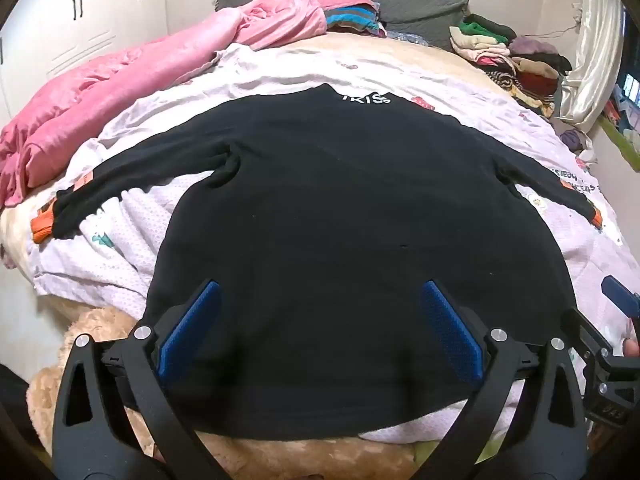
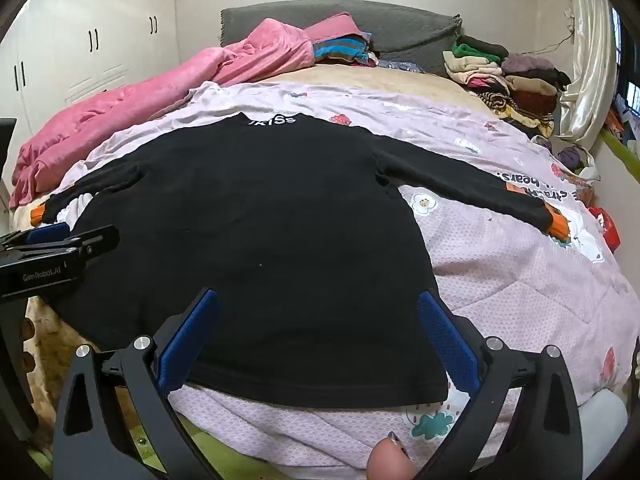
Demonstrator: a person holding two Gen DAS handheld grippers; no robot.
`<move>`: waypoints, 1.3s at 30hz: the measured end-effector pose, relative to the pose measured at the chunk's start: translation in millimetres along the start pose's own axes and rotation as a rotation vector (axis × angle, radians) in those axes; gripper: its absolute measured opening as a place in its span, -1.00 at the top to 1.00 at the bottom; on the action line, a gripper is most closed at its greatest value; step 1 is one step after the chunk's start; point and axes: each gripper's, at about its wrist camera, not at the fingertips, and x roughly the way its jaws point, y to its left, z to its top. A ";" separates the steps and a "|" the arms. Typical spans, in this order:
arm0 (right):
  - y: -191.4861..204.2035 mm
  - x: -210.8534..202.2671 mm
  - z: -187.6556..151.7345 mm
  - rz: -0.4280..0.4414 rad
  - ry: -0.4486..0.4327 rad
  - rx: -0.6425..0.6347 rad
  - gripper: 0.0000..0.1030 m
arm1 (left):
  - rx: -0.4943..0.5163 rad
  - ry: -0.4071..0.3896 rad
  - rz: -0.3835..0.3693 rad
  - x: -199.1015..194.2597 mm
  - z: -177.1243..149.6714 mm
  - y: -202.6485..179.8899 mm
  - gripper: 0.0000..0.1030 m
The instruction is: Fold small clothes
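I've spread the black shirt [image 1: 340, 208] flat on the bed [image 2: 520, 280], sleeves out, ready for folding. Both my left tongs [image 1: 320, 332] and right tongs [image 2: 318, 336] gape empty above its hem, probably not touching.

Black top [image 1: 340, 208]: matt knit cloth, soft, low sheen, faint lint specks; white printed lettering at neck; cuffs [image 1: 42, 226] orange cloth.
Quilt [image 2: 500, 280] under it: pale lilac cotton-like cloth, matt, fine dotted print, stitched puckered texture.
Pink blanket [image 1: 92, 108]: plush fleece, slight sheen on folds.
Tan cover [image 1: 100, 332] at bed edge: shaggy, fuzzy pile.
Headboard pillow [image 2: 400, 28]: grey cloth, matt, quilted weave.
Curtain [image 2: 588, 60]: cream fabric, glossy satin look.
Wardrobe [image 2: 92, 40]: smooth white panels, semi-gloss; dark handles.
Left claw [image 1: 318, 332] and right claw [image 2: 318, 336]: matt black plastic arms, bright metal screw heads; pads [image 1: 452, 332] blue, rough gridded rubbery texture
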 end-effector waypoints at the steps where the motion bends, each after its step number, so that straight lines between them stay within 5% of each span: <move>1: -0.4 -0.2 -0.1 -0.003 -0.003 0.003 -0.92 | -0.001 0.000 -0.001 0.0 0.1 0.0 -0.82; 39: 4.4 -2.1 0.6 -0.002 -0.017 -0.016 -0.92 | -0.012 -0.017 -0.021 -7.0 1.6 6.9 -0.82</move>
